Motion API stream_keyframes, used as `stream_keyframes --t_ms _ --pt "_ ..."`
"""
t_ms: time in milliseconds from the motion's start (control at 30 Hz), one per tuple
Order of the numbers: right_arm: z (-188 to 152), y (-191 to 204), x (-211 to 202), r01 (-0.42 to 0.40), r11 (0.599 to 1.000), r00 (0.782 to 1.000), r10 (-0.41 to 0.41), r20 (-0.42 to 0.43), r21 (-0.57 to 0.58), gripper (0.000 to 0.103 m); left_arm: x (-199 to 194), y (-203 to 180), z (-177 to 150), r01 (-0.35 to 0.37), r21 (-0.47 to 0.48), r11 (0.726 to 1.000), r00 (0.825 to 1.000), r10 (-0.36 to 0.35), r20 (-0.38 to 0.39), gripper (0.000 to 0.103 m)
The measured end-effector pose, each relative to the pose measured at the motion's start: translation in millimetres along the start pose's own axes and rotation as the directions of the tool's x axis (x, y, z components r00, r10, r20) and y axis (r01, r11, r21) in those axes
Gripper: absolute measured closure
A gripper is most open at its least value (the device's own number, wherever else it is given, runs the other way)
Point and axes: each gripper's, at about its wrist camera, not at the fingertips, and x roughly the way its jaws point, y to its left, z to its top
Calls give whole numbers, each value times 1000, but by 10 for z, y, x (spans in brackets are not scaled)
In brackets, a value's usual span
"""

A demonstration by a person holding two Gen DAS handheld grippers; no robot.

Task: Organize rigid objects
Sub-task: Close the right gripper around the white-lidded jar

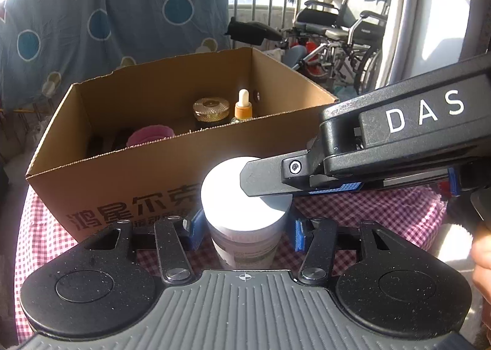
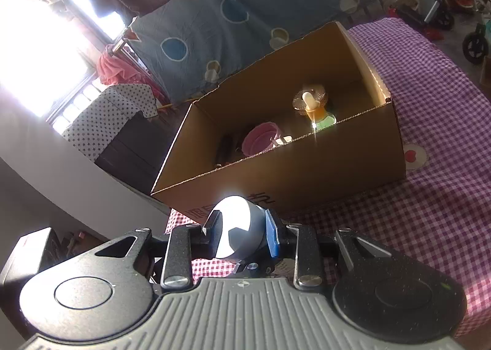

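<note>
Right now the white-lidded jar (image 1: 245, 211) stood upright on the checked cloth of the bench (image 1: 383, 211), just in front of the near wall of the cardboard box (image 1: 122, 178). We had both tools on it. Our left hand-held gripper (image 1: 245, 227) straddled the jar body low down; its blue pads (image 1: 195, 228) sat at either side, about jar width apart, but we could not tell whether they pressed the jar or left a sliver of gap. Our right hand-held gripper (image 2: 241, 235) came in from the right side at lid height, with its fingers closed on the lid rim: the blue pad (image 2: 271, 236) looked to be touching one side and the black finger the other.

Inside the box we could see a gold-lidded jar (image 1: 211, 109), a dropper bottle (image 1: 243, 107) just beside it, and a pink cup (image 1: 150, 135) nearer the left end. They left open floor in the middle, as far as we could tell.

We judged the step as a two-handed hold on the jar, either a hand-over or steadying before the lift. Most items looked already boxed, so we were late in the task. Next move called for one tool to let go cleanly, then a lift high enough to clear the box's near wall and a set-down in free space, away from the dropper bottle. Glare on the lid hid its detail.
</note>
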Motion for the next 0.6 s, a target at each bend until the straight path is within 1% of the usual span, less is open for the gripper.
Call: stream_keyframes --t_ms 67,133,233,600 --pt "-18 -58 8 3 1000 1000 -3 -8 10 70 49 -18 6 2 3 1000 1000 -2 -20 50" --pt "-26 -92 27 4 1000 1000 -4 -15 14 70 79 -13 33 -7 5 1000 1000 7 -23 50" --pt "-37 -151 31 -13 999 1000 13 -19 30 70 93 -19 56 -11 5 1000 999 12 -34 50" --pt "-3 -178 54 -22 999 999 24 -33 46 70 174 -62 104 -12 9 1000 997 13 -70 50"
